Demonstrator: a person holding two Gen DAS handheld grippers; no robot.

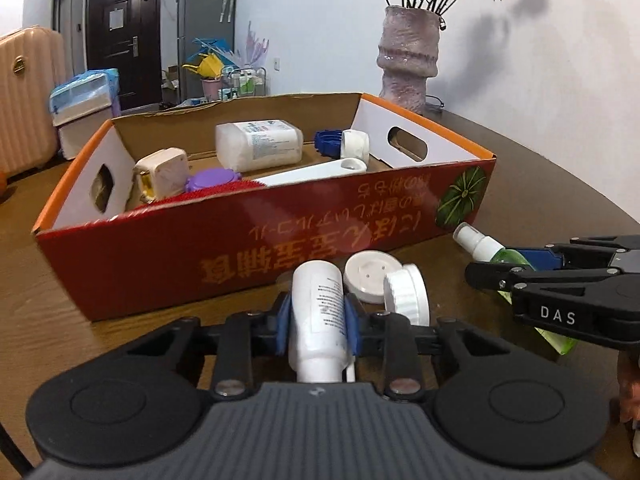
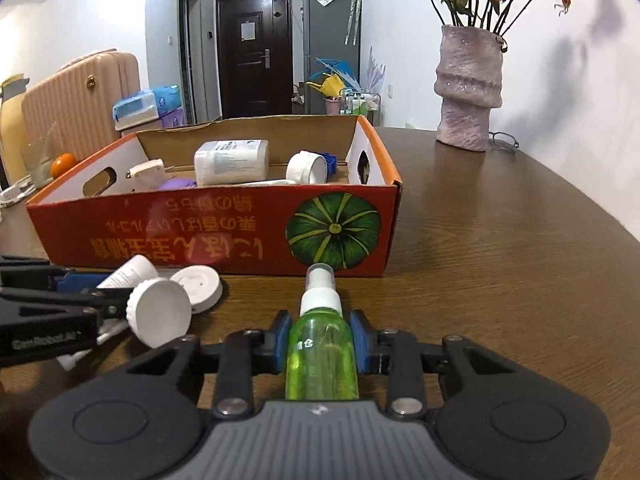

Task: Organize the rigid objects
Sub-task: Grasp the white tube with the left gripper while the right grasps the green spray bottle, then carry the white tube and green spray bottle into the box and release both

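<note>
Left tongs (image 1: pixel 318 322) pinch a white bottle (image 1: pixel 318 308); right tongs (image 2: pixel 322 338) pinch a green spray bottle (image 2: pixel 322 356), box (image 2: pixel 224 236) at 12 o'clock.

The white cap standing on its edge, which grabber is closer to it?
Left. The left gripper, shut on the white bottle, sits right beside the white cap. The right gripper, holding the green spray bottle, is farther to the cap's right.

The box (image 2: pixel 224 236) is red outside with yellow lettering, a green striped pumpkin (image 2: pixel 333 230) and an orange rim, the tube (image 1: pixel 319 312) and the lids (image 1: pixel 370 276) are white, the spray bottle (image 2: pixel 322 356) is translucent green with a white top, and the table (image 2: pixel 500 248) is brown woodgrain.
</note>
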